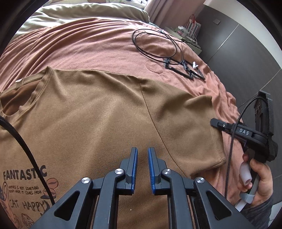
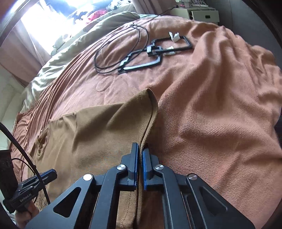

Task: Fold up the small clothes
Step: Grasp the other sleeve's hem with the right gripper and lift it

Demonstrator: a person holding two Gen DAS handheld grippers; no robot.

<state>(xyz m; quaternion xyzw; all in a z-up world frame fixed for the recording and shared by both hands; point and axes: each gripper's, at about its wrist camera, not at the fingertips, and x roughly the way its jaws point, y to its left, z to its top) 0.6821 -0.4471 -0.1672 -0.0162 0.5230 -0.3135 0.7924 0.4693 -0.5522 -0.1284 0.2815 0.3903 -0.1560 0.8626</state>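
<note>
A brown T-shirt [image 1: 98, 112] lies spread flat on the pink blanket [image 1: 84, 45], its printed front with the word FANTASTIC [image 1: 24, 173] at the lower left. My left gripper [image 1: 142, 149] points down at the shirt's body near the sleeve seam. Its blue pads stand a narrow gap apart, and flat cloth shows between them. My right gripper [image 2: 141, 148] is shut on the doubled hem of the sleeve [image 2: 149, 112], which rises in a ridge from the jaws. In the left wrist view, the right gripper [image 1: 214, 122] sits at the sleeve's edge, held by a hand [image 1: 257, 174].
Looped black cables [image 1: 155, 44] and flat black frames [image 2: 155, 51] lie on the blanket beyond the shirt. An olive duvet [image 1: 88, 14] is bunched at the far end. A white nightstand [image 2: 202, 15] and dark floor [image 1: 246, 52] lie past the bed's right edge.
</note>
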